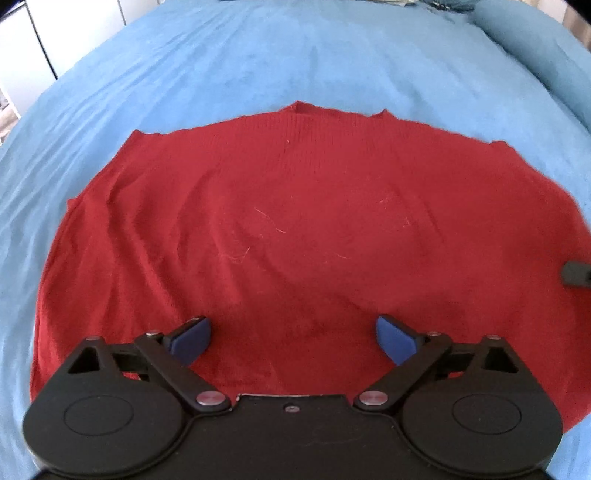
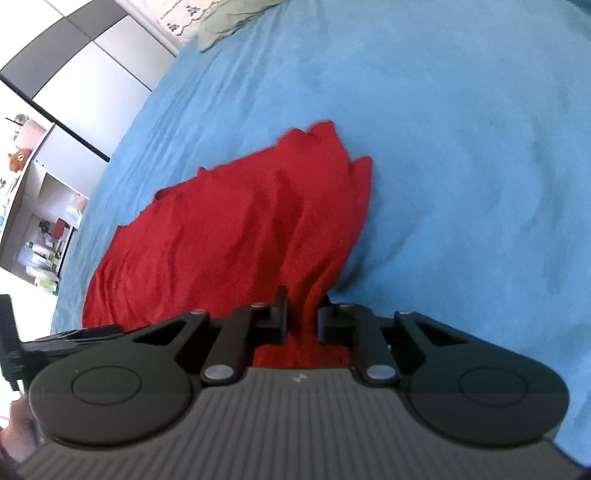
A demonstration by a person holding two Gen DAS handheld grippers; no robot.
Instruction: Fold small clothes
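Blue bedsheet (image 1: 258, 66) filling most of both frames, softly wrinkled, running up to the top edge in the left wrist view; same bedsheet (image 2: 461, 147) covering the right and upper part of the right wrist view. White wardrobe doors (image 2: 92, 70) with dark frames in the upper left of the right wrist view, and open shelves (image 2: 48, 221) crowded with small items along the left edge below them. Pale green cloth (image 2: 221, 22) bunched at the top edge, on the far end of the bed.

Red knit garment (image 1: 295, 229) spread flat across the middle of the left wrist frame, neckline toward the top, light creases down its left half, a few pale threads on the surface. In the right wrist view, the same red garment (image 2: 229, 236) pulled up into ridges and folds at centre frame, tapering down to a narrow bunch at the bottom centre.

Left gripper (image 1: 293, 338) at the bottom of its frame, over the near hem of the garment, blue-padded fingers (image 1: 192, 339) spread wide apart with nothing between them. Right gripper (image 2: 302, 317) at the bottom centre of its frame, black fingers (image 2: 279, 317) clamped on the gathered red fabric, cloth squeezed in the narrow gap between them. Small dark part of the right gripper (image 1: 576, 273) showing at the right edge of the left wrist frame, at the garment's side.
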